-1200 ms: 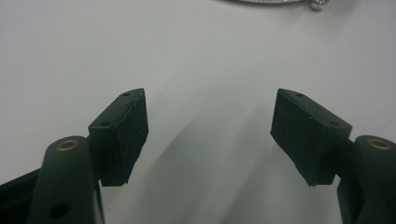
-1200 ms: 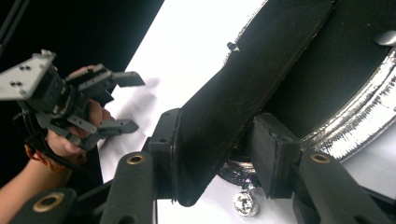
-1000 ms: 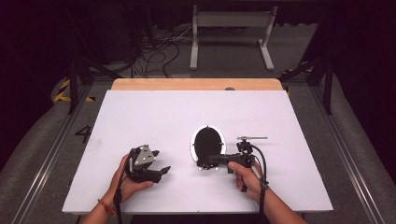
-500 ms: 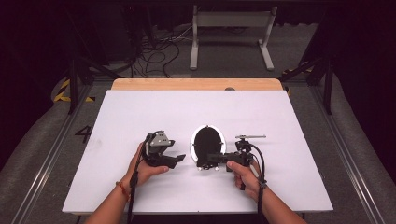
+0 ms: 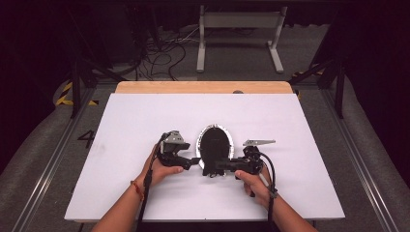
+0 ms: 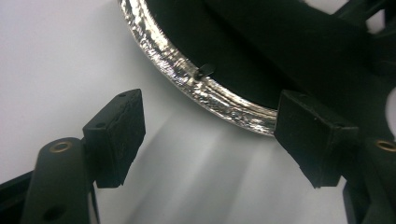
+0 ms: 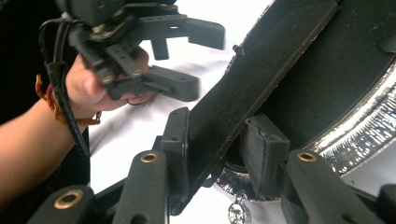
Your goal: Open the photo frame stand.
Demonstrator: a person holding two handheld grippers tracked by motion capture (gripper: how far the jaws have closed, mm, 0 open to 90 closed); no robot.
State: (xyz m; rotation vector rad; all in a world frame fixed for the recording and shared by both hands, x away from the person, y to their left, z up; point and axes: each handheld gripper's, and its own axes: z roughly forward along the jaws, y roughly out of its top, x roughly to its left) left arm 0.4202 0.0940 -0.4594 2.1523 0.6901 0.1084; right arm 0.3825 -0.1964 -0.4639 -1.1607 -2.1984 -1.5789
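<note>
Between right gripper [image 7: 215, 154] jaws, apparently pinched: black strap [image 7: 261, 79].

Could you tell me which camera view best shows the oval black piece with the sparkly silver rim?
The high view: there the oval black piece with the sparkly silver rim shows whole, lying on the white table. The left gripper view gives a close stretch of rim; the right gripper view shows a black strap across it between that gripper's jaws.
</note>
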